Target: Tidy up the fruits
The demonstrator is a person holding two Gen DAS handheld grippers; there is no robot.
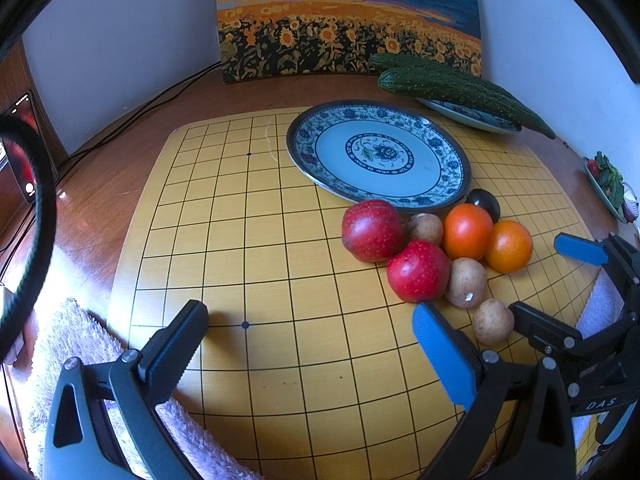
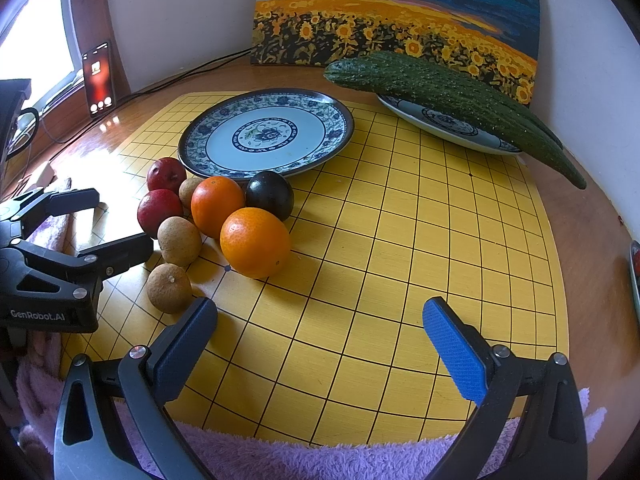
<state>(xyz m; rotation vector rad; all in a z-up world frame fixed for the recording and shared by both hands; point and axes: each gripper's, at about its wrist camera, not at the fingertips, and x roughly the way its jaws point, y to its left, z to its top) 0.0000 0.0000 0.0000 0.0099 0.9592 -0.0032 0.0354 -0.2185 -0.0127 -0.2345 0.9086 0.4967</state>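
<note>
A heap of fruit lies on the yellow grid board point(image 1: 256, 264) in front of an empty blue-patterned plate point(image 1: 378, 152) point(image 2: 266, 132): two red apples point(image 1: 372, 230) point(image 2: 160, 210), two oranges point(image 1: 467, 231) point(image 2: 255, 242), a dark plum point(image 2: 269, 195) and three small brown fruits point(image 1: 466, 282) point(image 2: 179, 241). My left gripper point(image 1: 310, 336) is open and empty, low over the board left of the heap. My right gripper point(image 2: 320, 324) is open and empty, right of the heap; it also shows in the left wrist view point(image 1: 548, 280).
A second plate point(image 2: 444, 126) at the back right holds two cucumbers point(image 2: 448, 92). A sunflower painting point(image 1: 344, 16) leans on the wall. A phone point(image 2: 99, 78) stands at the left. A purple towel point(image 2: 320, 460) lies along the near edge. A small dish point(image 1: 608, 184) sits far right.
</note>
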